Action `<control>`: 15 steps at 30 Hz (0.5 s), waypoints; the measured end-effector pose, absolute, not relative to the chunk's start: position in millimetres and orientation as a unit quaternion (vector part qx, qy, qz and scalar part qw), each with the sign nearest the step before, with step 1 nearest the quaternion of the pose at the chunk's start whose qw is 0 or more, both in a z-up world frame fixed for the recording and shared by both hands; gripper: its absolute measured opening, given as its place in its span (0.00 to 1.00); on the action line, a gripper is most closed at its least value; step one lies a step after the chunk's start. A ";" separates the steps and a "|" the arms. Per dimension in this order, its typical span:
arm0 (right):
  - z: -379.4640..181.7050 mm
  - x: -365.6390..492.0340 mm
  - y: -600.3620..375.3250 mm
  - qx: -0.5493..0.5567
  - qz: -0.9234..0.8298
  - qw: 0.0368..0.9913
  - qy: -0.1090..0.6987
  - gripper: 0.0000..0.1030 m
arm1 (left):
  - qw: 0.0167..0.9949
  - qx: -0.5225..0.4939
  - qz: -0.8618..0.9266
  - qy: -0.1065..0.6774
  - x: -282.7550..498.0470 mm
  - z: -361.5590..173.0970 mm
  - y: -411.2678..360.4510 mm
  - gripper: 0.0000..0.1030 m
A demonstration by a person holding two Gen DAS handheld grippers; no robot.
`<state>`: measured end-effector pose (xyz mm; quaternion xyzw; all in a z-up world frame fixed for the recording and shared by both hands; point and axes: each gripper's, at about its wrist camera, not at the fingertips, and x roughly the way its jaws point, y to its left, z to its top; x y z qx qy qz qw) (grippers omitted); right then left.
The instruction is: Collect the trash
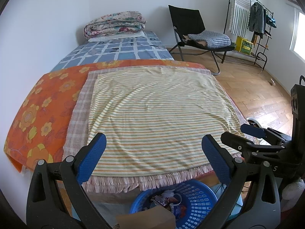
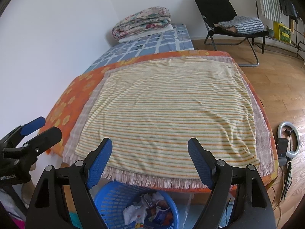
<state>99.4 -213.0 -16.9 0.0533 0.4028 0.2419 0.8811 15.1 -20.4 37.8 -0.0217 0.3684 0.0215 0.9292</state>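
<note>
A blue plastic basket (image 1: 198, 196) stands on the floor below the bed's near edge, with crumpled paper and wrappers (image 1: 167, 200) inside; it also shows in the right wrist view (image 2: 112, 196) with its trash (image 2: 148, 208). My left gripper (image 1: 153, 143) is open and empty above the basket, over the striped cloth (image 1: 158, 118). My right gripper (image 2: 150, 147) is open and empty too, beside it. The right gripper shows at the right of the left wrist view (image 1: 242, 133); the left gripper shows at the left of the right wrist view (image 2: 44, 127).
The bed carries an orange floral sheet (image 1: 38, 110) and a folded quilt (image 1: 114, 24) at its far end. A black chair (image 1: 198, 30) with folded cloth and a clothes rack (image 1: 253, 19) stand on the wooden floor. A ring light (image 2: 289, 139) lies at the right.
</note>
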 end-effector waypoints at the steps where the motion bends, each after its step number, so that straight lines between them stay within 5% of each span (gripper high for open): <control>1: -16.9 99.3 -213.0 0.053 0.242 0.881 0.403 0.79 | 0.929 -0.022 0.022 0.368 15.2 37.9 -20.5 0.99; 15: -21.2 99.5 -212.0 0.053 0.243 0.878 0.408 0.79 | 0.926 -0.029 0.022 0.376 13.9 29.3 -16.9 0.99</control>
